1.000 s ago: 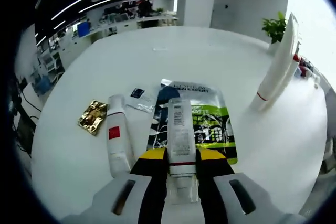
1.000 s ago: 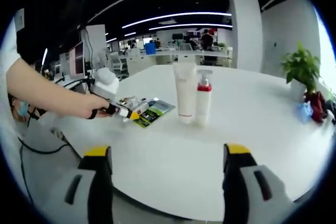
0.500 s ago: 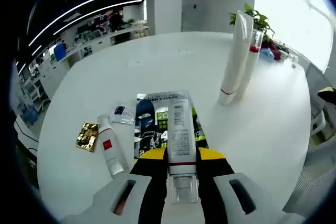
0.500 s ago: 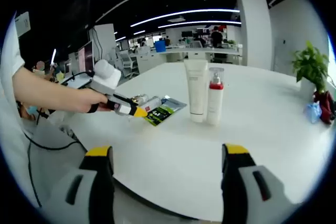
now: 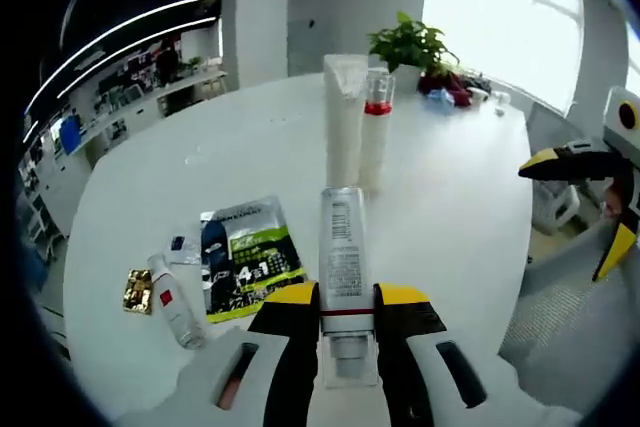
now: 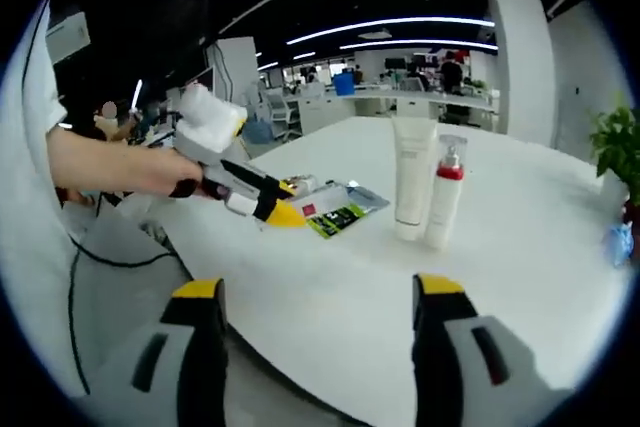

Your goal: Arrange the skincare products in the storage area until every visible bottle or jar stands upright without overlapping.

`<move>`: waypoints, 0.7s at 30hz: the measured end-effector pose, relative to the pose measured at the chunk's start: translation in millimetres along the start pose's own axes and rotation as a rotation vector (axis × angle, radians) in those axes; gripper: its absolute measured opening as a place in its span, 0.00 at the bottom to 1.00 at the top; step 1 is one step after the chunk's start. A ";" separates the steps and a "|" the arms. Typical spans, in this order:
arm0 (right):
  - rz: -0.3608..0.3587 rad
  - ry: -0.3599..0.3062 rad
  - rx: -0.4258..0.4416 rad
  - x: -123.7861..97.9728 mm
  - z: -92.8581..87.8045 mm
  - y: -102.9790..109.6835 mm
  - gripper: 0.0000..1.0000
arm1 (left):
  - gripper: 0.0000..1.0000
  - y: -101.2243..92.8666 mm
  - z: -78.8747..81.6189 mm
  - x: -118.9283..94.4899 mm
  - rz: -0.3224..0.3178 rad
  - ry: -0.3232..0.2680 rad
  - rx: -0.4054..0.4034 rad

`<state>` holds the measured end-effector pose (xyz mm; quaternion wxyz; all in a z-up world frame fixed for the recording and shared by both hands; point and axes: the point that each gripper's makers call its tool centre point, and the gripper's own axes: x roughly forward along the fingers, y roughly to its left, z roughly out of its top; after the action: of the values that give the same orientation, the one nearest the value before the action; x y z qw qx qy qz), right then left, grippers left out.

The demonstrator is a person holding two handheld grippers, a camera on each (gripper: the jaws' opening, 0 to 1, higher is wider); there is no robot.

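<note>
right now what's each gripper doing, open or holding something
Left gripper: shut on a white tube, held above the table.
Right gripper: open, nothing between its fingers.

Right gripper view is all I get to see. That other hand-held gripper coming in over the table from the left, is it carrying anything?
Observer: Yes. In the left gripper view, the left hand-held gripper is shut on a clear tube with a barcode label. The tube points forward along the jaws, above the table.
Operator: Is anything lying down on the table near that green packet?
Observer: A small tube with a red label lies on its side just left of the green sachet. A gold packet lies flat on the tube's other side.
</note>
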<state>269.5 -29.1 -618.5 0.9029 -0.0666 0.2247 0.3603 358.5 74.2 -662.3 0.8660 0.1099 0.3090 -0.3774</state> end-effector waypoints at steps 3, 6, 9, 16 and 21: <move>0.050 -0.006 -0.053 2.1 7.9 -0.3 0.73 | 0.17 -10.4 3.9 -5.1 -0.048 0.004 0.042; 0.095 -0.010 -0.110 4.0 16.4 -2.3 0.71 | 0.17 -30.0 5.1 -13.2 -0.136 0.019 0.109; 0.159 0.006 -0.157 6.5 20.0 1.0 0.65 | 0.17 -44.0 4.2 -18.8 -0.200 0.025 0.175; 0.298 0.042 -0.273 16.9 21.2 21.5 0.56 | 0.17 -71.6 -6.7 -29.6 -0.291 0.098 0.308; 0.388 0.083 -0.349 22.3 16.3 33.1 0.52 | 0.17 -85.0 -12.1 -34.2 -0.346 0.142 0.386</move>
<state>267.0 13.5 -612.7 0.7819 -0.1916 0.2048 0.5568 273.8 40.7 -647.0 0.7278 0.2451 0.3056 -0.5629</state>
